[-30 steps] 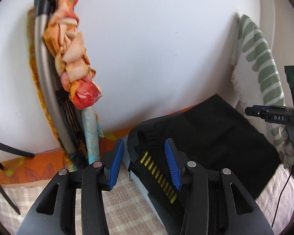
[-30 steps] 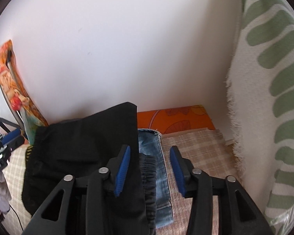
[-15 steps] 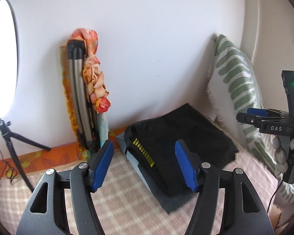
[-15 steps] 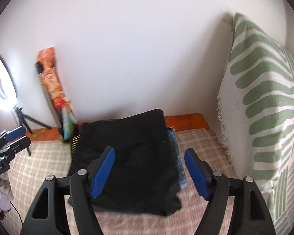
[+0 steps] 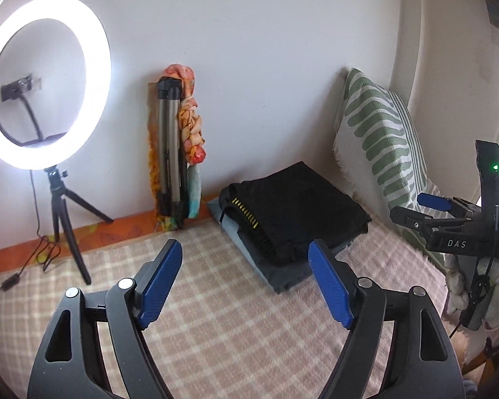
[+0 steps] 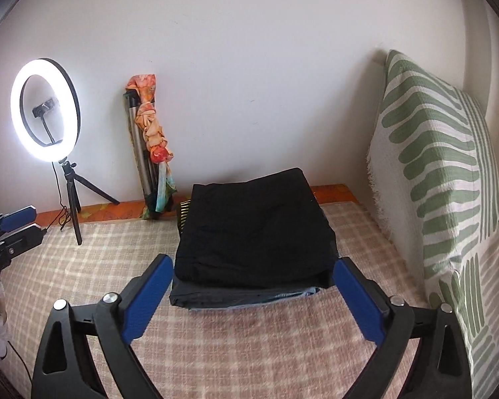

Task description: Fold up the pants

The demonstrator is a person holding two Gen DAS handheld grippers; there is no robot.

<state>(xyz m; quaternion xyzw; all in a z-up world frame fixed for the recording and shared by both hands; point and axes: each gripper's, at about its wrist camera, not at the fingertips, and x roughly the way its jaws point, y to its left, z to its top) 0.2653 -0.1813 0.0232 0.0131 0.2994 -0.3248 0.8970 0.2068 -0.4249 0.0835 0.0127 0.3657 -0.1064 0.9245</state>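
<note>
The only readable text is the white lettering "DAS" printed on the side of the black plastic body of the right gripper [image 5: 429,211], seen at the right edge of the left wrist view.

Both grippers have been drawn back from the folded black pants [image 6: 254,229]. The left gripper [image 5: 246,286], earlier held close over the yellow-striped edge with narrow jaw spacing, is now positioned well apart from the stack with its jaws spread wide. The right gripper [image 6: 251,294], earlier set against the pants, has likewise been retracted and its jaws widened.
</note>
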